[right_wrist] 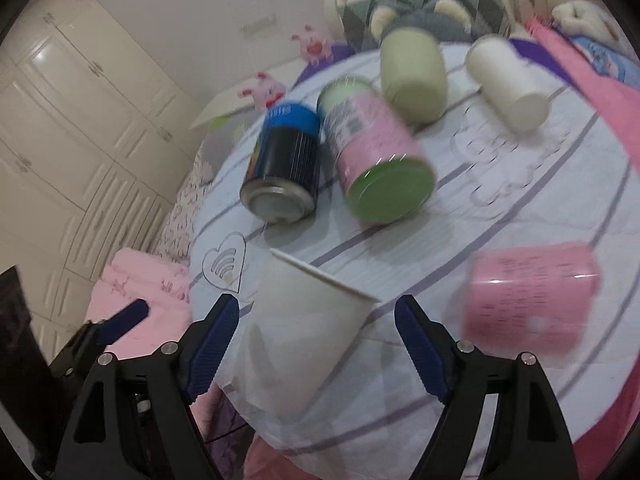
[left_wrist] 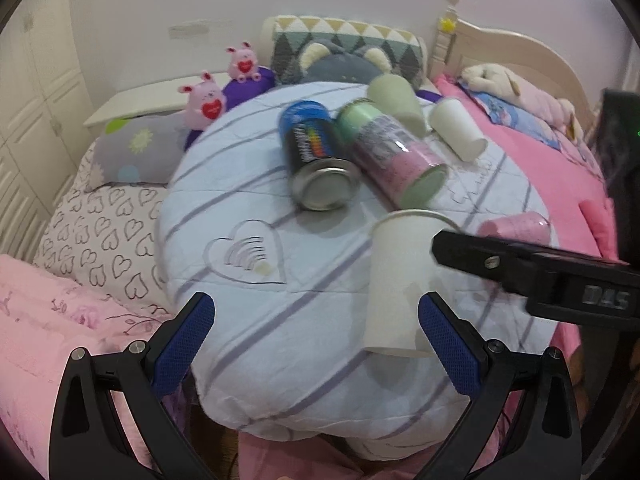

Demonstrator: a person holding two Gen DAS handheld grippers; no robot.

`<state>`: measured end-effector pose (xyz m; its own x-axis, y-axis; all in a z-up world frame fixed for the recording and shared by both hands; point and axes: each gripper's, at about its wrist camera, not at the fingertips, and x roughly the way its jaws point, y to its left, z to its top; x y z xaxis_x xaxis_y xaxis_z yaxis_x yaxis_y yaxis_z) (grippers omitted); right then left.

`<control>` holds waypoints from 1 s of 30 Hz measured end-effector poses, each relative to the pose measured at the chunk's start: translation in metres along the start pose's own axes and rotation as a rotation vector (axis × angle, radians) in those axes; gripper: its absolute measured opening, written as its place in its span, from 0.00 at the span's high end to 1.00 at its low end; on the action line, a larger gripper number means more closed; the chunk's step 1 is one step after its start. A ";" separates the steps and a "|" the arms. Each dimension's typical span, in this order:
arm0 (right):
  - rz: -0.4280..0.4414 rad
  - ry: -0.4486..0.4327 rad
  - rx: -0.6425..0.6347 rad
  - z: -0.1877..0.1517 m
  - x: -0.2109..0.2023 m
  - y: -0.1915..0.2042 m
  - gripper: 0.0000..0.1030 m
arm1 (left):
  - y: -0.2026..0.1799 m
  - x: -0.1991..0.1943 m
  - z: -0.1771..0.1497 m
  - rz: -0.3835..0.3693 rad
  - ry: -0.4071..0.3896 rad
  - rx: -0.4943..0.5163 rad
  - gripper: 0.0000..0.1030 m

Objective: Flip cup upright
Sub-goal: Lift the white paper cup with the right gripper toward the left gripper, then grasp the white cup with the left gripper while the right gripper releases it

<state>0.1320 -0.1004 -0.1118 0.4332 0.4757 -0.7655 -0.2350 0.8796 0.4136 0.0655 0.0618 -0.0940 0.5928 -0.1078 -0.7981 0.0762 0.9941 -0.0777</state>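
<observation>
Black plastic left tongs (left_wrist: pixel 316 322) and right tongs (right_wrist: pixel 316 326), blue ribbed fingertip pads (left_wrist: pixel 186 340), silver screws, white mirrored lettering on one body.

The paper cup (left_wrist: pixel 396 284) looks matt white and smooth. The drink can (left_wrist: pixel 318 156) shows glossy printed sides and a dull bare-metal end. The quilted cushion (left_wrist: pixel 256 264) is soft stitched cloth. Each hand-held gripper is matt black plastic with blue, finely textured pads (right_wrist: pixel 214 350).
</observation>
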 end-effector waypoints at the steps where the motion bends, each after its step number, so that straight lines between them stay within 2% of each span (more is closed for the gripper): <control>1: -0.008 -0.022 -0.005 -0.001 -0.008 -0.003 0.21 | -0.005 0.001 0.001 -0.003 0.005 0.008 0.00; 6: -0.049 -0.096 -0.034 -0.009 -0.036 -0.020 0.21 | -0.033 0.014 0.008 -0.028 0.036 0.065 0.00; 10: -0.081 -0.115 -0.037 -0.014 -0.049 -0.034 0.21 | -0.052 0.030 0.014 -0.031 0.083 0.096 0.00; 16: -0.104 -0.113 -0.017 -0.018 -0.053 -0.056 0.21 | -0.065 0.056 0.020 -0.064 0.171 0.077 0.00; 19: -0.105 -0.105 -0.017 -0.017 -0.051 -0.062 0.21 | -0.065 0.064 0.021 -0.087 0.203 0.036 0.01; 20: -0.104 -0.102 -0.018 -0.017 -0.050 -0.063 0.21 | -0.065 0.066 0.022 -0.092 0.213 0.030 0.03; 22: -0.107 -0.106 -0.017 -0.017 -0.050 -0.066 0.21 | -0.064 0.068 0.023 -0.094 0.208 0.013 0.16; 23: -0.109 -0.105 -0.018 -0.018 -0.050 -0.067 0.21 | -0.063 0.070 0.024 -0.088 0.218 0.004 0.17; 25: -0.109 -0.111 -0.023 -0.017 -0.050 -0.067 0.21 | -0.060 0.073 0.025 -0.085 0.225 0.000 0.26; 27: -0.105 -0.112 -0.024 -0.017 -0.051 -0.068 0.21 | -0.057 0.074 0.025 -0.074 0.224 0.000 0.31; 30: -0.103 -0.110 -0.030 -0.017 -0.050 -0.068 0.21 | -0.054 0.074 0.028 -0.068 0.206 0.003 0.31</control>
<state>0.1116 -0.1842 -0.1095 0.5489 0.3813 -0.7438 -0.2098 0.9243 0.3189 0.1276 0.0001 -0.1326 0.4101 -0.1694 -0.8962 0.1133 0.9845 -0.1342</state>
